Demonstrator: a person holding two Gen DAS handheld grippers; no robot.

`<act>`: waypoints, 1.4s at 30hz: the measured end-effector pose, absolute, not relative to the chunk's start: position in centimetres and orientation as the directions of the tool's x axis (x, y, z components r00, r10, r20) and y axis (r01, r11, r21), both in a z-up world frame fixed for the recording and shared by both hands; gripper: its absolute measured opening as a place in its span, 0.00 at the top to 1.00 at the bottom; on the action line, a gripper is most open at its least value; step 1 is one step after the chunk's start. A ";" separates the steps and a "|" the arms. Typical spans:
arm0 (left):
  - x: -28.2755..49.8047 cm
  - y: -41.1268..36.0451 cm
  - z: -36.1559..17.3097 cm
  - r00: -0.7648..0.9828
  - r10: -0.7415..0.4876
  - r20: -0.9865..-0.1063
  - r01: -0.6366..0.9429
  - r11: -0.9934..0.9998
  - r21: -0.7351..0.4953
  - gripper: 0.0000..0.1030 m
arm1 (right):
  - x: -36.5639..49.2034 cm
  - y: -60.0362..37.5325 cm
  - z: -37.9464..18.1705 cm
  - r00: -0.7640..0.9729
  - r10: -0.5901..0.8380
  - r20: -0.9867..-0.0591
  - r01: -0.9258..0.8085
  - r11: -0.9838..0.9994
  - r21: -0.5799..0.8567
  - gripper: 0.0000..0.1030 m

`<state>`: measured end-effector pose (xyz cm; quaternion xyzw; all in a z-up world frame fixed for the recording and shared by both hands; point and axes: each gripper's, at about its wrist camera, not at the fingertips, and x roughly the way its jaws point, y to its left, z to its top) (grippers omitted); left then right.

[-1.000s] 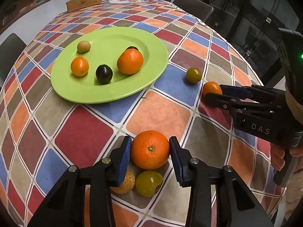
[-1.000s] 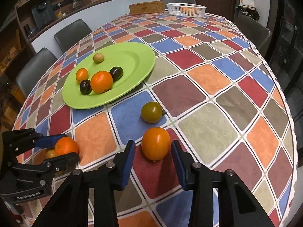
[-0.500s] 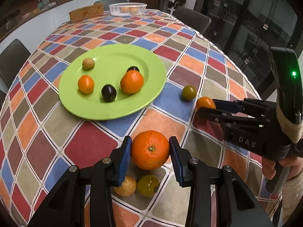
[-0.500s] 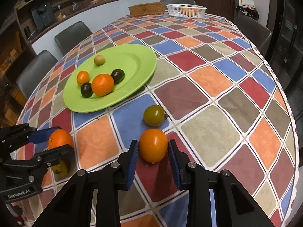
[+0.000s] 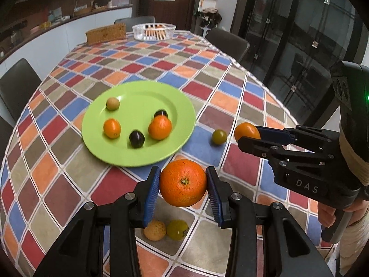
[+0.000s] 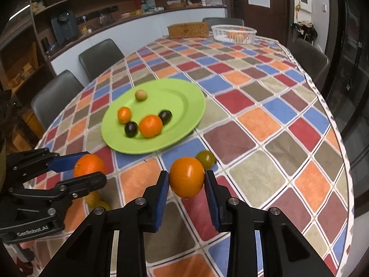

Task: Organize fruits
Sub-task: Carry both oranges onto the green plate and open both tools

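Observation:
My left gripper (image 5: pixel 183 185) is shut on a large orange (image 5: pixel 183 183) and holds it above the table, short of the green plate (image 5: pixel 182 106). My right gripper (image 6: pixel 186 184) is shut on a smooth orange fruit (image 6: pixel 186 177), lifted off the table; it also shows in the left wrist view (image 5: pixel 246 132). The plate holds several fruits: an orange (image 5: pixel 160 127), a small orange (image 5: pixel 112 128), two dark plums (image 5: pixel 136 139) and a tan fruit (image 5: pixel 113 103). A green fruit (image 5: pixel 219 136) lies right of the plate. A tan fruit (image 5: pixel 155 230) and a green fruit (image 5: pixel 177 230) lie under my left gripper.
The table wears a colourful checked cloth (image 5: pixel 230 101). A white basket (image 5: pixel 154 31) with fruit and a wicker box (image 5: pixel 106 34) stand at the far end. Dark chairs (image 6: pixel 99 56) surround the table. The table edge (image 6: pixel 341 138) runs along the right.
Both grippers have risen with their fruit. The right gripper closed on the smooth orange fruit and lifted it off the table. The left carried the large orange higher, toward the plate.

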<state>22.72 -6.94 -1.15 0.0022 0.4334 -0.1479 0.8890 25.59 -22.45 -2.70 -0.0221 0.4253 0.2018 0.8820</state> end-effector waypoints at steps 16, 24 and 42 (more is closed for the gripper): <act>25.7 -4.8 2.0 0.650 -0.239 -0.721 0.267 0.960 -0.078 0.62 | 27.6 -19.9 0.7 0.601 0.382 -0.703 -0.382 0.909 0.167 0.68; 29.6 -2.9 1.9 0.649 -0.242 -0.721 0.252 0.963 -0.097 0.62 | 31.1 -17.6 0.8 0.577 0.397 -0.714 -0.401 0.899 0.175 0.68; 38.1 0.1 -2.4 0.580 -0.221 -0.784 0.174 0.974 -0.146 0.62 | 39.6 -14.1 -2.7 0.495 0.340 -0.799 -0.397 0.907 0.140 0.68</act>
